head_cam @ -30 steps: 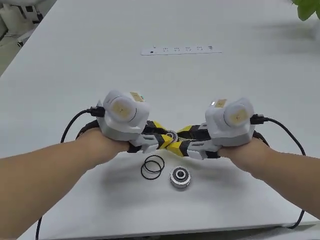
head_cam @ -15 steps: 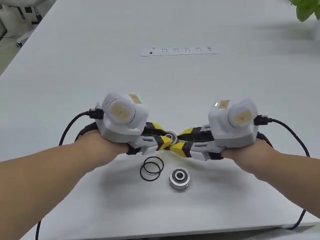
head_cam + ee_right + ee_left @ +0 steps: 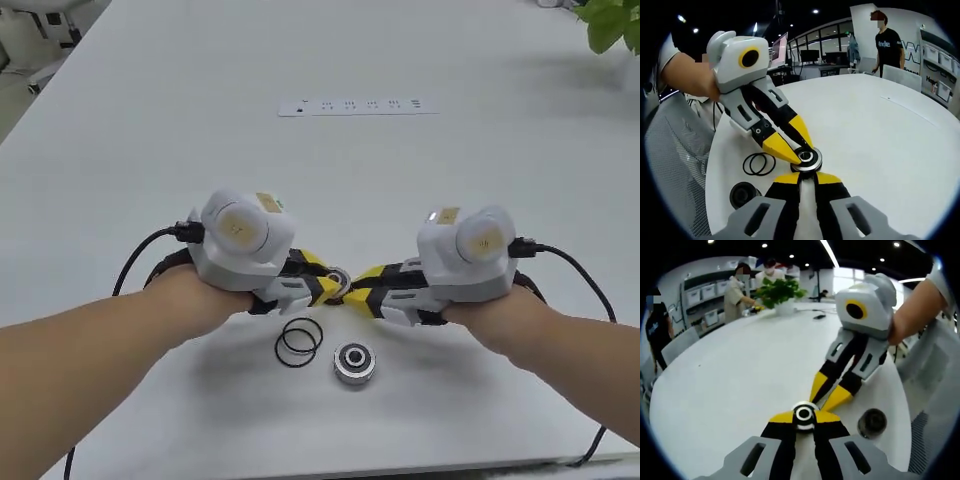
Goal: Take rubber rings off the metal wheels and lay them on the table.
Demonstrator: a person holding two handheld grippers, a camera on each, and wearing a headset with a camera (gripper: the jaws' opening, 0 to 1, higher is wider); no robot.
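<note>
A small metal wheel [image 3: 338, 277] with a black rubber rim hangs above the white table [image 3: 420, 170], caught between both grippers. My left gripper [image 3: 804, 416] is shut on the wheel [image 3: 804, 413], one yellow finger on each side. From the opposite side, my right gripper [image 3: 801, 178] has its jaws shut on the near edge of the wheel's rubber ring [image 3: 807, 158]. In the head view the left gripper [image 3: 326, 288] and right gripper [image 3: 353, 293] meet tip to tip. Two loose black rings [image 3: 299, 341] lie overlapping below them, beside a second wheel [image 3: 354, 361].
A white power strip [image 3: 357, 105] lies far back on the table, and a green plant [image 3: 610, 22] stands at the far right corner. Black cables trail from both grippers. The table's front edge runs close under my forearms. People stand in the room behind.
The head camera has tilted a little. Both grippers stay locked on the wheel between them, with the right hand drifted slightly right and down. The rings and second wheel lie unmoved.
</note>
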